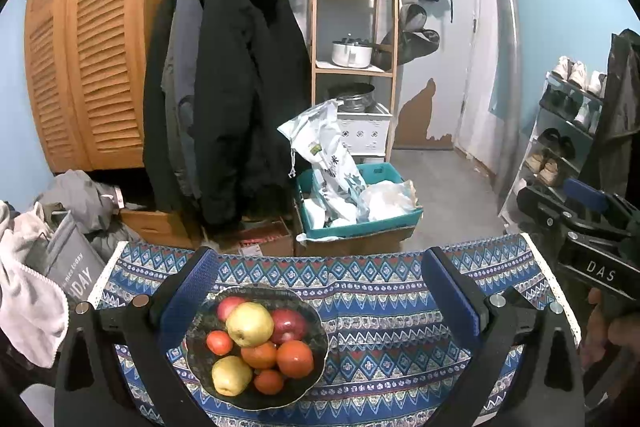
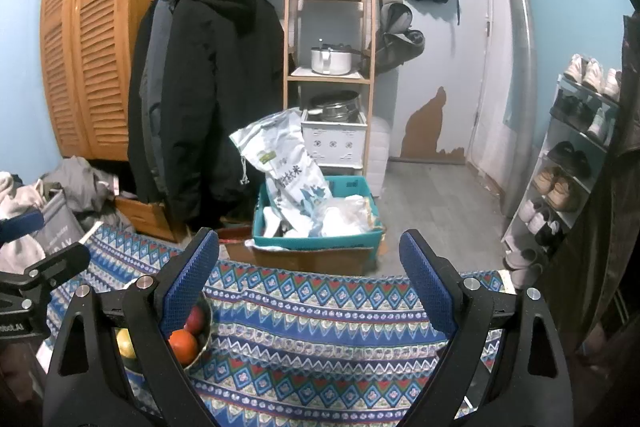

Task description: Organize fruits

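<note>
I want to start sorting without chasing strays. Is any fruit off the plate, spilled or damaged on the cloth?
Nothing stands out. All the fruit sits heaped on the dark plate, none loose on the patterned tablecloth. The pile is stacked, with a yellow pear on top, but it looks settled. No bruising shows at this resolution.

The left gripper [image 1: 320,287] is showing a black frame with two broad arms running out to its fingers [image 1: 192,287], each faced with a blue, finely dimpled pad. Round silver screw heads are sitting on top of the arms just behind the pads. The right gripper [image 2: 316,275] is wearing the same black frame, blue textured pads and silver screws; seen from the left wrist, its side is carrying white "DAS" lettering.
</note>
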### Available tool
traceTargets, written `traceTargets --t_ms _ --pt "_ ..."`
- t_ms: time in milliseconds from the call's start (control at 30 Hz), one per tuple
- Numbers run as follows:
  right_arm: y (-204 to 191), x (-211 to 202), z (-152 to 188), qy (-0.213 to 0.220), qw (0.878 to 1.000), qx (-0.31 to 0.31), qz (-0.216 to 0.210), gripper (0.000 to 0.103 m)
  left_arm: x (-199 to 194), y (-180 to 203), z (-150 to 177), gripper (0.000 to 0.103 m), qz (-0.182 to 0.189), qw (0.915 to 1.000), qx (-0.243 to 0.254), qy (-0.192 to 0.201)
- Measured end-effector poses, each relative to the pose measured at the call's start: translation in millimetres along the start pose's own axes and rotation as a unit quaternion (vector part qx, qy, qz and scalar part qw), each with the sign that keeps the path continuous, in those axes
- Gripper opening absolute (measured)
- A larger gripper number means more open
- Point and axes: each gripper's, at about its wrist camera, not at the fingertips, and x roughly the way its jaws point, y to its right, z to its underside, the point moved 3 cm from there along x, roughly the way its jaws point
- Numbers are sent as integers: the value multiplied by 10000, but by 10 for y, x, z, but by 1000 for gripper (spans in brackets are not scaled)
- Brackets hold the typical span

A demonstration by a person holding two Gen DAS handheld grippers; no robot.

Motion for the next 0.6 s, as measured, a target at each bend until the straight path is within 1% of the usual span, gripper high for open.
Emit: traceTargets --t_ms 600 --pt "-34 7 -15 -3 10000 -29 -4 90 -26 -37 1 102 -29 10000 -75 11"
